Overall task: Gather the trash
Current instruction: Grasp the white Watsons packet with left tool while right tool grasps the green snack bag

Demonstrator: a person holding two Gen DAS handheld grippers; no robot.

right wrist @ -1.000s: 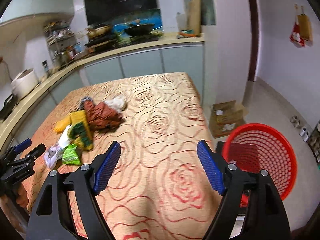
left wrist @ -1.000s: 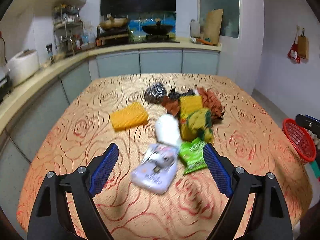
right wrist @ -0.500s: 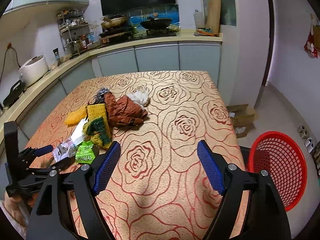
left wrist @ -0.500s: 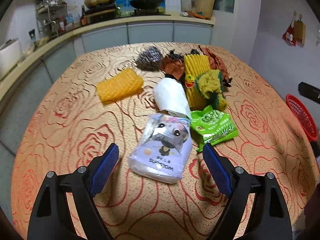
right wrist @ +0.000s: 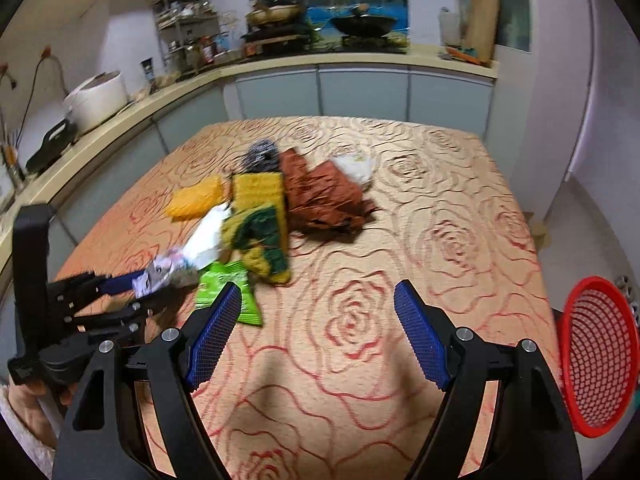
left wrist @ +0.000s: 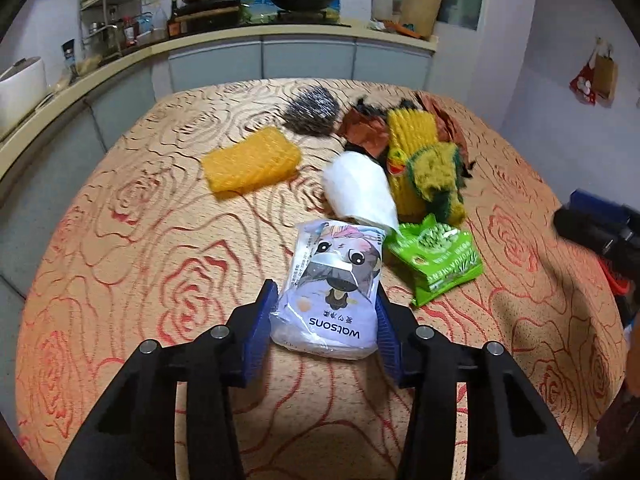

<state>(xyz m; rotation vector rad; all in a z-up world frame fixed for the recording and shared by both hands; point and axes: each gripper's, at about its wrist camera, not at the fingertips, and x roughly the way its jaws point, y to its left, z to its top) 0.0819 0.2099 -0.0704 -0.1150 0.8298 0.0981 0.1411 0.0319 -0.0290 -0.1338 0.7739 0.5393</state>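
A purple wipes packet (left wrist: pixel 336 284) lies on the rose-patterned tablecloth (left wrist: pixel 140 260). My left gripper (left wrist: pixel 326 320) has it between its blue pads, which touch both sides as the jaws are closing. The right wrist view shows the left gripper (right wrist: pixel 132 284) low at the left with that packet (right wrist: pixel 160 272) at its tips. My right gripper (right wrist: pixel 318 296) hangs open over bare cloth with nothing between its fingers. A green snack packet (right wrist: pixel 224 292) lies just past its left finger. The red basket (right wrist: pixel 596 356) stands off the table's right edge.
Beyond the purple packet lie a white crumpled bag (left wrist: pixel 360 192), a yellow sponge (left wrist: pixel 252 164), a yellow-green scouring pad (left wrist: pixel 432 172), steel wool (left wrist: pixel 312 116) and brown wrappers (right wrist: pixel 320 196). A kitchen counter (right wrist: pixel 280 64) runs behind and to the left.
My left gripper came down over the purple packet and its jaws closed in on it. My right gripper swung left toward the trash pile, so the basket slid to the picture's right edge.
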